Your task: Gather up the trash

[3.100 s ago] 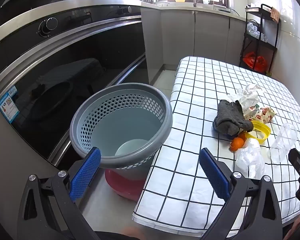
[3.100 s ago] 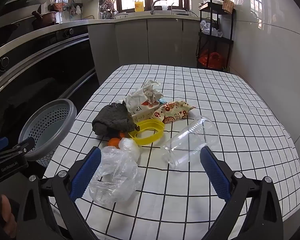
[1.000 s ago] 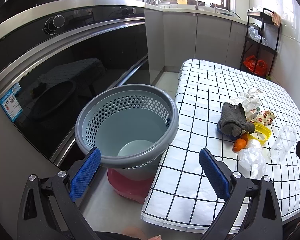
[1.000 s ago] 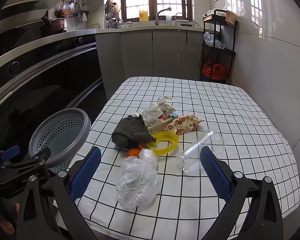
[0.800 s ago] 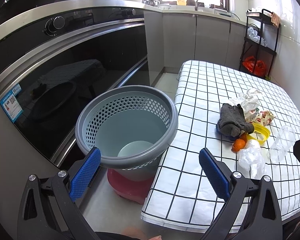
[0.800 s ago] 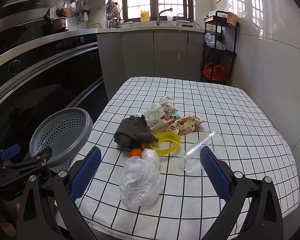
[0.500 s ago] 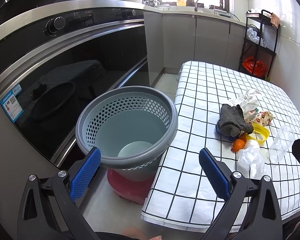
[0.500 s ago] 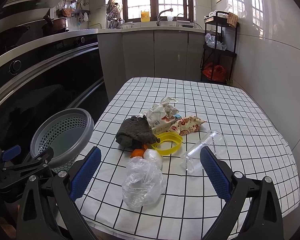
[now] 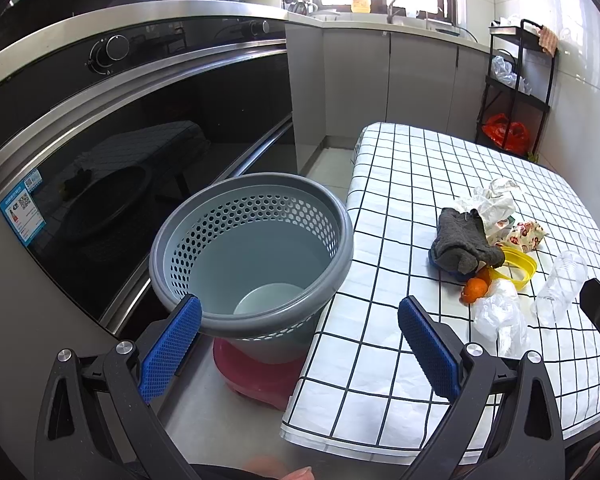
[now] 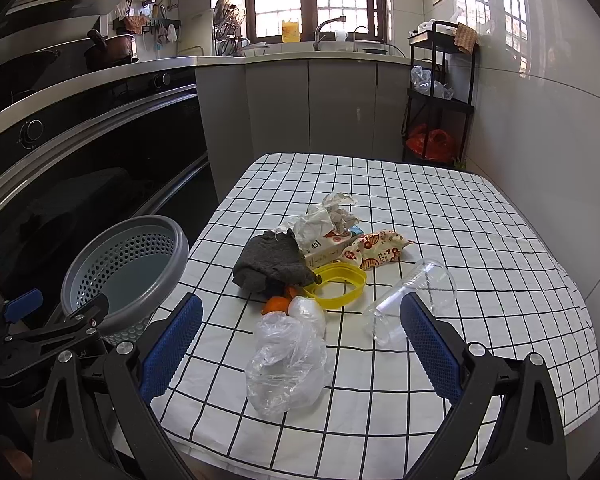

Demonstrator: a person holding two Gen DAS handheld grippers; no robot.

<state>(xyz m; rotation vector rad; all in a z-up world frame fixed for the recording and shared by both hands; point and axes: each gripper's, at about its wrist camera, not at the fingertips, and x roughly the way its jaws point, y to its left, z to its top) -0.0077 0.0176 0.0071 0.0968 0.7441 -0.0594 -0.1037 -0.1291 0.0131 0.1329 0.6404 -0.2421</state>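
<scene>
A grey perforated trash basket [image 9: 252, 204] stands on a red base beside the checked table [image 10: 440, 208]; it also shows in the right wrist view [image 10: 140, 256]. On the table lie a clear plastic bag [image 10: 288, 364], an orange peel [image 10: 276, 304], a dark grey cloth [image 10: 272, 260], a yellow ring [image 10: 336, 284], crumpled paper on a carton [image 10: 328, 220], a snack wrapper [image 10: 376, 250] and a clear bottle [image 10: 416, 300]. My left gripper [image 9: 300, 348] is open over the basket's near rim. My right gripper [image 10: 300, 348] is open and empty above the plastic bag.
A black oven front [image 9: 120, 140] and counter run along the left. Grey cabinets and a sink stand at the back. A black shelf rack [image 10: 440, 92] with a red bag stands at the back right. A white wall bounds the table's right side.
Both grippers have drawn back and up a little from the table. The trash now looks smaller and farther in both views. Nothing was gripped.
</scene>
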